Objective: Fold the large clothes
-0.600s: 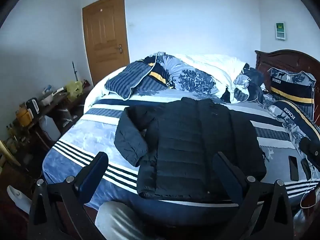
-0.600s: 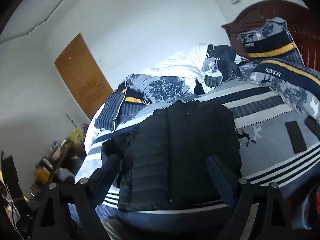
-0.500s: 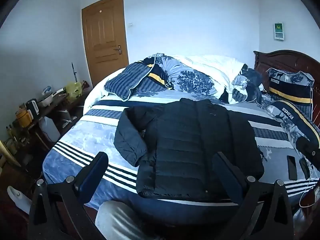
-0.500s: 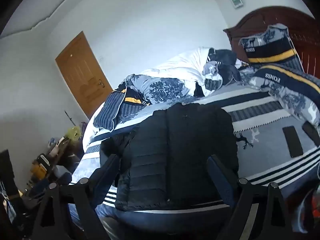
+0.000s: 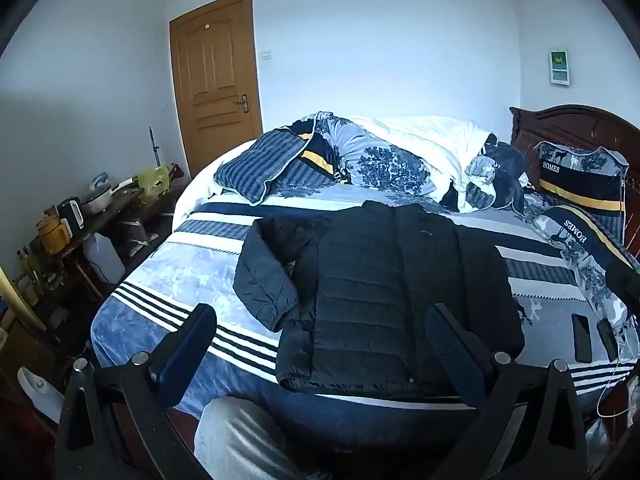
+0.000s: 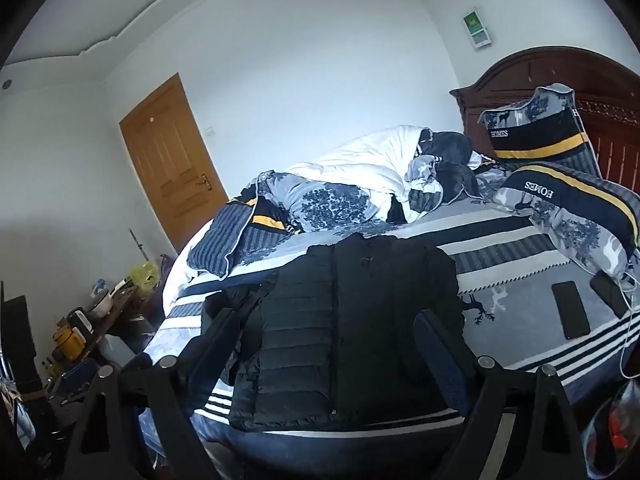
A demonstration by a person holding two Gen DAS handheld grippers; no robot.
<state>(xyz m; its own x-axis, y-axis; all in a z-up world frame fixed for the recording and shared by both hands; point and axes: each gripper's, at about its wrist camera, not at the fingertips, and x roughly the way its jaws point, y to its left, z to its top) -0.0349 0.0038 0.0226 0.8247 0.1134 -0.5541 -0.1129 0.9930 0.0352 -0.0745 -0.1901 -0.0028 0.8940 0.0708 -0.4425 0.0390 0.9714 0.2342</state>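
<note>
The black puffer jacket (image 5: 380, 300) is lying flat on the bed (image 5: 180, 276). Left hand-held gripper (image 5: 324, 344) and right hand-held gripper (image 6: 324, 344) are hovering spread, empty. Only the left view is showing a grey-trousered knee (image 5: 240, 440).

A black quilted puffer jacket (image 5: 384, 300) lies spread flat, zipped shut with its front up, in the lower middle of the frame. Its hem is at the near bed edge and its collar points away. One sleeve bends out to the left; the other lies along its right side.
</note>
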